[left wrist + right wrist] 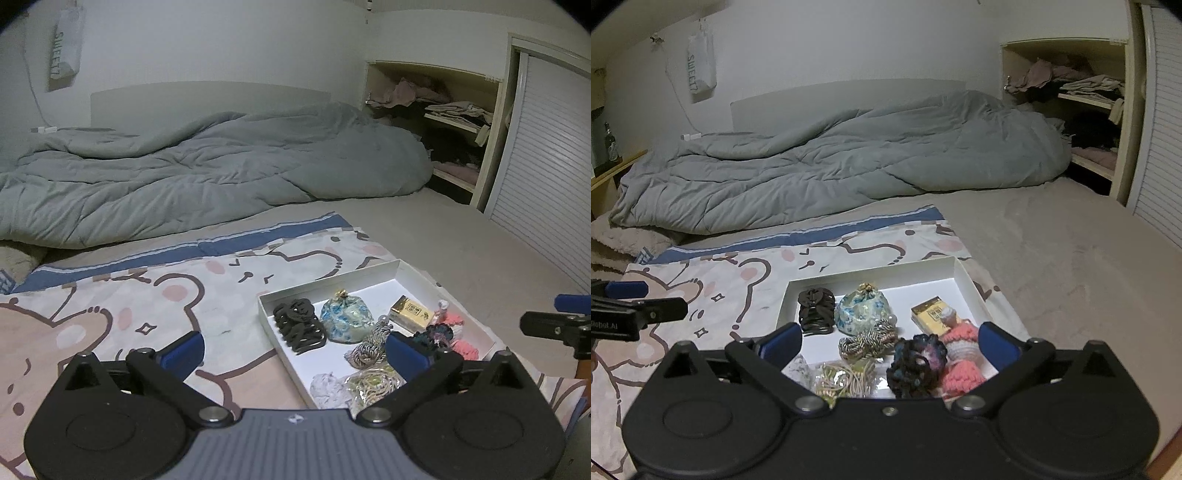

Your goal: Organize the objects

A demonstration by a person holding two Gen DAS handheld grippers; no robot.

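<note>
Right wrist view — white box (960,275) long axis runs left-right; left gripper (295,350), right gripper (892,345) fingers spread, empty

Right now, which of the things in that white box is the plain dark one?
The stack of brown hair ties in the white box's far left corner; everything else there is patterned, shiny or pink.

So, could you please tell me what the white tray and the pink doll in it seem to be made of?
White tray: likely matte cardboard, with thin, crisp folded walls. Pink doll: crocheted yarn, with a looped, fuzzy surface.
</note>
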